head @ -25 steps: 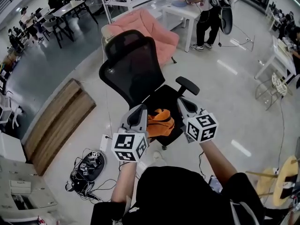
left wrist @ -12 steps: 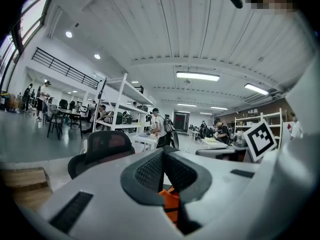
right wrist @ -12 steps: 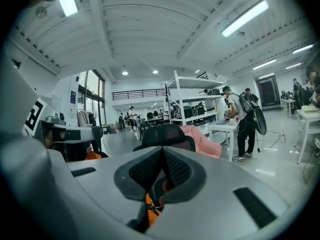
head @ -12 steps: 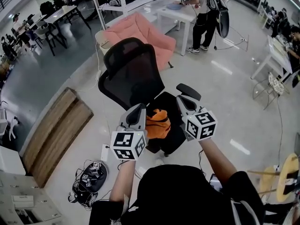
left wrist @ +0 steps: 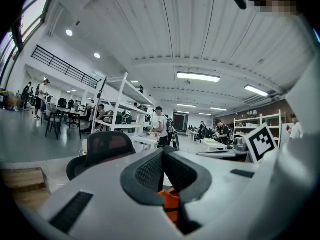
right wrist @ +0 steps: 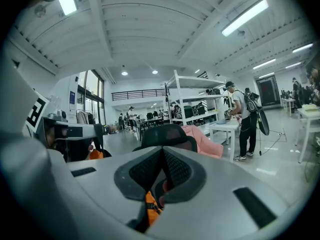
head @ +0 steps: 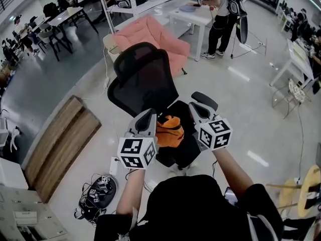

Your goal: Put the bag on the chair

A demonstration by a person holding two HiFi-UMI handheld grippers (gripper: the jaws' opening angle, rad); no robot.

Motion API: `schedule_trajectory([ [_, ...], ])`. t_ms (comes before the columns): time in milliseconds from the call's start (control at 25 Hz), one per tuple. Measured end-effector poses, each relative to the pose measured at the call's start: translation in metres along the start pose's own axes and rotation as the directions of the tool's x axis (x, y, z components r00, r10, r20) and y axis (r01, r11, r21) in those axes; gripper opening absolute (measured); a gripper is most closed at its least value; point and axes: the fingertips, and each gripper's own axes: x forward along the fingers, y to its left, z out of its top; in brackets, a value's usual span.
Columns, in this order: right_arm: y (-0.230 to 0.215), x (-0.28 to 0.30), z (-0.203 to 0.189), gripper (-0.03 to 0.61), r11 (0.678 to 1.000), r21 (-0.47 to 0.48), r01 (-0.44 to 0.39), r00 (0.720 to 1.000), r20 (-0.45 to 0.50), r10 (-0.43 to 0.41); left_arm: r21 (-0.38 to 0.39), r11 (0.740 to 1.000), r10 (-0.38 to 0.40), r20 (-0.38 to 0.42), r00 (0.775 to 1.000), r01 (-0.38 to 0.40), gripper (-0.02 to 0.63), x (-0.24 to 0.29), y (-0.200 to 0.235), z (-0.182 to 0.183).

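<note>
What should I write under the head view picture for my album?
Left tongs and right tongs pinch an orange bag over the seat of a black chair.

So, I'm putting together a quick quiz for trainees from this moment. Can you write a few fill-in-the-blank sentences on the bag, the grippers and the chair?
1. The bag held over the chair is ____ in colour.
2. The left gripper and the right gripper each have their jaws ____ on the bag.
3. The chair's mesh back is ____.
4. The soft lounge seat behind the chair is ____.

Missing words: orange; shut; black; pink.
</note>
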Motion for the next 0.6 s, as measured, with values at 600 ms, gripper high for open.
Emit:
schedule_trajectory([
  [600, -0.046, 0.045, -0.001, 0.002, 1.0, 0.008, -0.028, 0.999, -0.029, 0.029, -0.021, 1.0, 0.011, -0.035, 0.999, -0.012, 0.009, 0.058, 0.005, -0.01],
])
